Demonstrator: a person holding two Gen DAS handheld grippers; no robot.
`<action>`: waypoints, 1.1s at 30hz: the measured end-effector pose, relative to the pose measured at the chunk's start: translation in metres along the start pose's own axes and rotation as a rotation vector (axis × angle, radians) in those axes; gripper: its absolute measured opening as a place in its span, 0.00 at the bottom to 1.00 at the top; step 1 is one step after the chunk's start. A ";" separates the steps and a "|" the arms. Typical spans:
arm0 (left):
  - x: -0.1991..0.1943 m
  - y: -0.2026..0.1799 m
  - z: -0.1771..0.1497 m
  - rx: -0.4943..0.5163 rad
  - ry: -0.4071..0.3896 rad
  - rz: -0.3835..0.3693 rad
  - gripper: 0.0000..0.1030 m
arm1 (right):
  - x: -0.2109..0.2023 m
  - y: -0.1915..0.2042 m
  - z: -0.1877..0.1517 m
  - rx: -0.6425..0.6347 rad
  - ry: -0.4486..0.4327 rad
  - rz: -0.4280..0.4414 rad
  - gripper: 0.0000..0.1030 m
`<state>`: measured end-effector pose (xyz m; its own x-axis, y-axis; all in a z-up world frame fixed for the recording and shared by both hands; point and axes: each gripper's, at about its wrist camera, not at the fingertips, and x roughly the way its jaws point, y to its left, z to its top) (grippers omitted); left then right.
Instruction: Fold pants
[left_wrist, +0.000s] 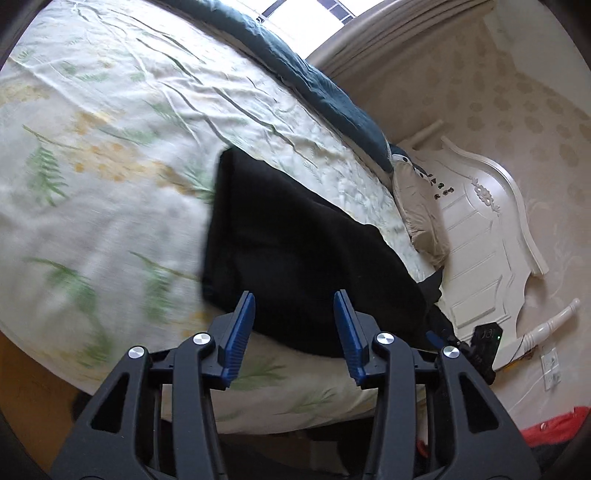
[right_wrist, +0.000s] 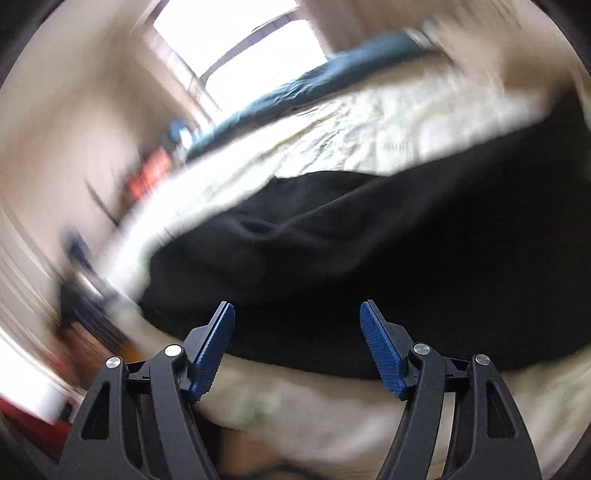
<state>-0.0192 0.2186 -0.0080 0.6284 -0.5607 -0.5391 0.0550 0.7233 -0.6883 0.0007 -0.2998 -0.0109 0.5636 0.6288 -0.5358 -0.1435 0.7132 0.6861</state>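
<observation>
The black pants (left_wrist: 295, 251) are lying on the bed (left_wrist: 110, 147) near its lower edge, filling the centre of the left wrist view as a compact, roughly rectangular bundle with a straight folded edge on its left side, so at least one fold is looking done. The left gripper (left_wrist: 294, 306) is hovering over the near edge with its fingers open and nothing between them. In the blurred right wrist view the right gripper (right_wrist: 297, 317) is standing wider open, also empty. Whether another fold remains is hard to judge; some neatening may be left.
</observation>
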 end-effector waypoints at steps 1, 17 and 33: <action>0.008 -0.004 -0.002 -0.011 -0.003 0.011 0.43 | 0.002 -0.005 -0.001 0.057 -0.004 0.038 0.68; 0.020 0.002 -0.020 -0.159 -0.077 0.053 0.49 | 0.038 -0.009 -0.026 0.316 -0.013 0.195 0.68; 0.027 0.015 -0.010 -0.304 -0.113 0.124 0.12 | 0.045 0.003 -0.021 0.320 -0.063 0.133 0.62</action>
<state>-0.0093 0.2109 -0.0377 0.6989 -0.4156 -0.5821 -0.2499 0.6207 -0.7431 0.0088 -0.2629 -0.0432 0.6074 0.6825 -0.4064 0.0373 0.4866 0.8729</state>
